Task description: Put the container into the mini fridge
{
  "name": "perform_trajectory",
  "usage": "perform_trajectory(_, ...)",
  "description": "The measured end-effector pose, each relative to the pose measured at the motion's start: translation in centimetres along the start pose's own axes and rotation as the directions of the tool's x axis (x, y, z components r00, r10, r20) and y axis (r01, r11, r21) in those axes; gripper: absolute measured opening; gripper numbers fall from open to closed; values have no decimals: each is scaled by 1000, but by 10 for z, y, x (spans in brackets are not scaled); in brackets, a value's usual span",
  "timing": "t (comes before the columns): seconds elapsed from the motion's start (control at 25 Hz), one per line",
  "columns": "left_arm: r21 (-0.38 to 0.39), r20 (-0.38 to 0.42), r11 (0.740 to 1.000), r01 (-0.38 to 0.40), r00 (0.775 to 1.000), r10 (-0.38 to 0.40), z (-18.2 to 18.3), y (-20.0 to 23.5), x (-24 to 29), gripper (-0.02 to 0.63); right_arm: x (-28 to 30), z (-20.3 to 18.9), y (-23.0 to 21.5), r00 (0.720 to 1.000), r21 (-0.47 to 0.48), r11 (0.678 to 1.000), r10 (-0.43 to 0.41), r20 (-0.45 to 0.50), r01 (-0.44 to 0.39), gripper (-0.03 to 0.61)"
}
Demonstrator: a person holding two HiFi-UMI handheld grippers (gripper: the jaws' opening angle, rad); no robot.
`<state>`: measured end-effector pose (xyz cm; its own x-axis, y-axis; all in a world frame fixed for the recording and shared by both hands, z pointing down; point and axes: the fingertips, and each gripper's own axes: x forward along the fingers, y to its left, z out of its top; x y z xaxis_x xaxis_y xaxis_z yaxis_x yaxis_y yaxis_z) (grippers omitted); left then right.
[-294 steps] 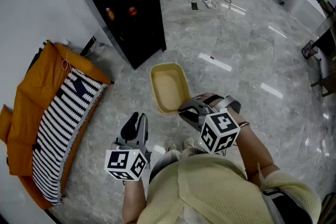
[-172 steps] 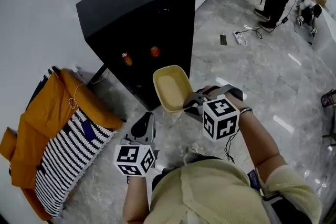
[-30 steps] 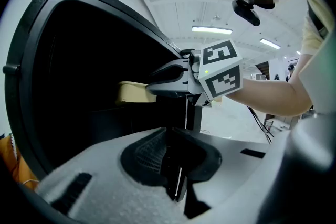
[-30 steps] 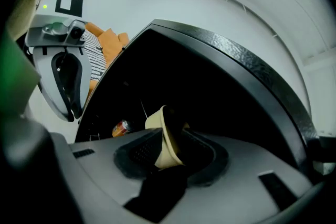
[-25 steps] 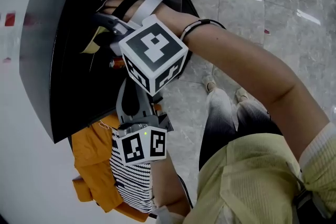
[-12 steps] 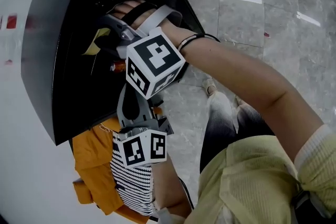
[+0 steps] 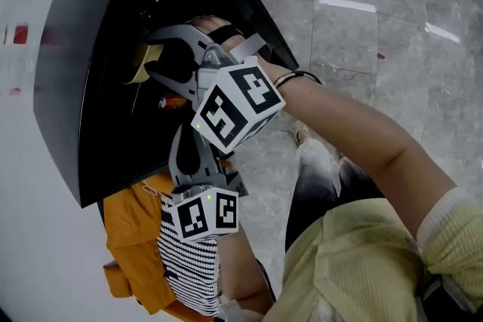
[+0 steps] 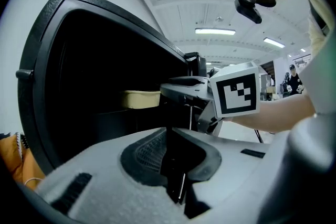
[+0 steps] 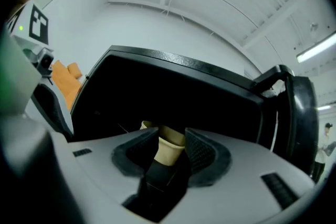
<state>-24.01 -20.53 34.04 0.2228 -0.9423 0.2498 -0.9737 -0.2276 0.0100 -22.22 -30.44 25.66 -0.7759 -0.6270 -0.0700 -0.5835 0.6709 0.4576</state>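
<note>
The cream container (image 7: 146, 61) rests inside the black mini fridge (image 7: 79, 94), on a shelf in the dark interior. My right gripper (image 7: 160, 64) reaches into the fridge opening. Its jaws are opening, and the container's rim (image 9: 169, 145) still shows between the pads without being pressed. The left gripper view shows the container (image 8: 142, 98) level on the shelf, with the right gripper (image 8: 181, 84) just beside it. My left gripper (image 7: 193, 135) hangs below the right one, outside the fridge, shut and holding nothing (image 8: 170, 136).
The fridge door (image 9: 298, 113) stands open to the right. A red can (image 7: 170, 102) sits lower inside the fridge. An orange cloth (image 7: 132, 237) and a striped cloth (image 7: 189, 271) lie on the floor to the fridge's left. Grey marble floor (image 7: 362, 34) spreads to the right.
The right gripper's jaws have spread off the container and the gripper has drawn back a little out of the fridge. The container stays on the shelf. The left gripper has hardly moved.
</note>
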Motion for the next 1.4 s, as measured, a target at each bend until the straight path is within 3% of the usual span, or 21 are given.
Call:
perform_trajectory(0.24,-17,24,1000,-13,1000,13,1,-2,-3,43,-31,-14,-4,998,123,991,-45,-33,49,145)
perform_trajectory(0.44,-34,31,999,-22,999,23,1,-4,-5,43,-58,-25,-5,995,259,961,-82,-54,93,91)
perform_trajectory(0.68,-48,56,998,-31,998,34,8,-7,-4,43,-83,-32,-8,991,333,934,-105,-84,127,84)
perform_trajectory(0.96,-86,59,996,-38,997,43,13,-9,-7,41,-102,-33,-13,989,462,875,-121,-85,147,67)
perform_trajectory(1.16,-83,63,996,-43,997,49,15,-13,-12,35,-118,-30,-14,987,560,813,-134,-89,161,59)
perform_trajectory(1.4,-83,70,995,-54,996,60,20,-18,-19,34,-139,-39,-7,983,582,794,-119,-138,178,41)
